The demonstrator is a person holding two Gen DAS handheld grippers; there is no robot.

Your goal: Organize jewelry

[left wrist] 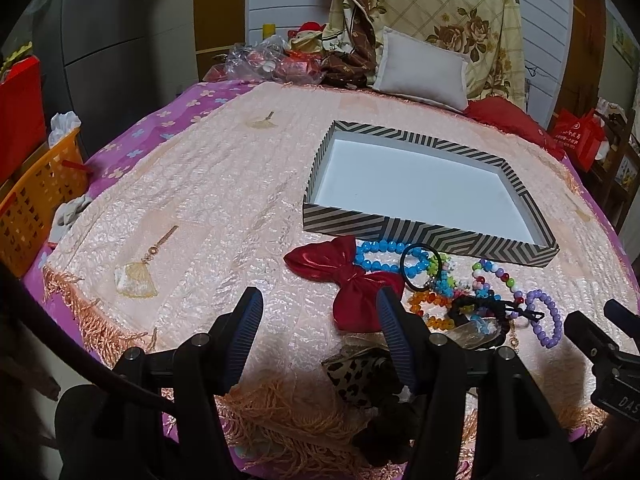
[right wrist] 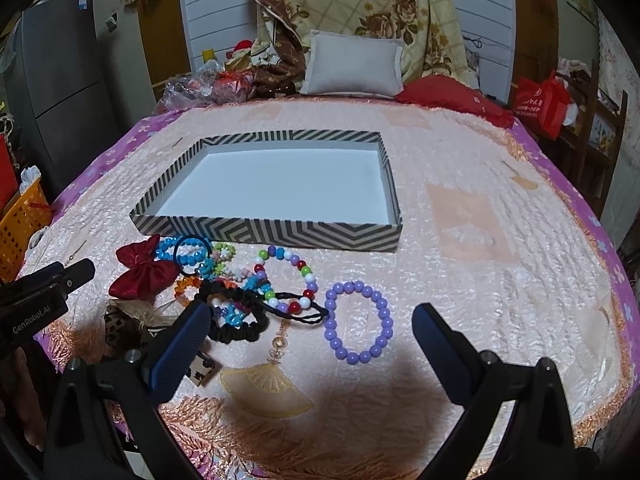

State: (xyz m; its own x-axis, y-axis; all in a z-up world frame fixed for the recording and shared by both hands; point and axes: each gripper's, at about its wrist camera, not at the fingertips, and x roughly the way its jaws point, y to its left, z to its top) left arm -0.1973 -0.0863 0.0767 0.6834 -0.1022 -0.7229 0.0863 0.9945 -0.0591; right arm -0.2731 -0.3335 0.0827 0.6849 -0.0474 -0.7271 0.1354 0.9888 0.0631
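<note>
On the bed, striped box (right wrist: pixel 280 236) empty; both tongs spread, holding nothing. Next: right tongs (right wrist: pixel 310 326) take purple bracelet (right wrist: pixel 357 326).

— What sort of place is this?
— A home bedroom: a bed (right wrist: pixel 460 208) under a pink fringed bedspread (left wrist: pixel 224 184), with a pillow (right wrist: pixel 352 66) and folded flowered quilt (right wrist: pixel 380 4) at its far edge.
— Anything else?
— An orange basket (left wrist: pixel 36 200) beside the bed's left edge.

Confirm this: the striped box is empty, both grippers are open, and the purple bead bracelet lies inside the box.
Not quite. The purple bead bracelet lies on the bedspread, outside the striped box, as the right wrist view shows. The rest holds.
</note>
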